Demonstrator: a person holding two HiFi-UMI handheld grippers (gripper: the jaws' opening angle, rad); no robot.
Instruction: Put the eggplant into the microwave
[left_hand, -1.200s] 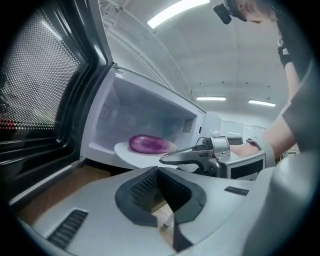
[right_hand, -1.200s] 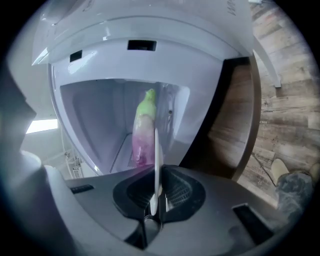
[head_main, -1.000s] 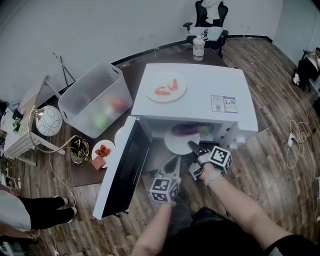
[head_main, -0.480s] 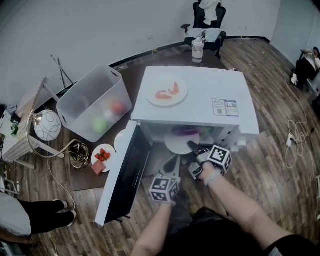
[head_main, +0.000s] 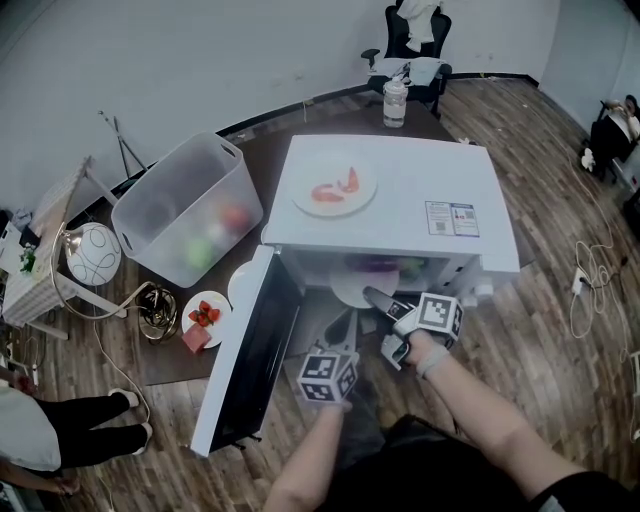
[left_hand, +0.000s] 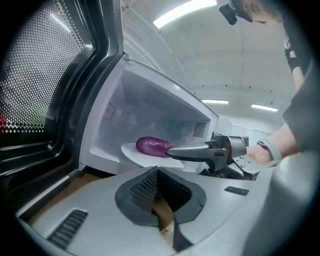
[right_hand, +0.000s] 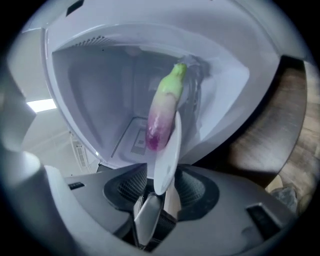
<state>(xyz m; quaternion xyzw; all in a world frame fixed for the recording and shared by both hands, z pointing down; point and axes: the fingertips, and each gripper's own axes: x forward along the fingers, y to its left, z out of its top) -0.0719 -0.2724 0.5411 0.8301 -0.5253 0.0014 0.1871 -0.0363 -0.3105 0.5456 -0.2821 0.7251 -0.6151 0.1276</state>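
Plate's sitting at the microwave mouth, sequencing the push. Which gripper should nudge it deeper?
Right, probably. The right gripper points into the microwave; its jaws have just been opening, with the plate rim between them. The left gripper is shut, empty, lower beside the door.

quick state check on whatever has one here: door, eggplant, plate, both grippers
microwave door: swung wide open
white plate: in the cavity, near rim at the opening
eggplant: lying on the white plate, inside the microwave
right gripper: jaws just opened, plate rim between them, not pinched
left gripper: shut, empty
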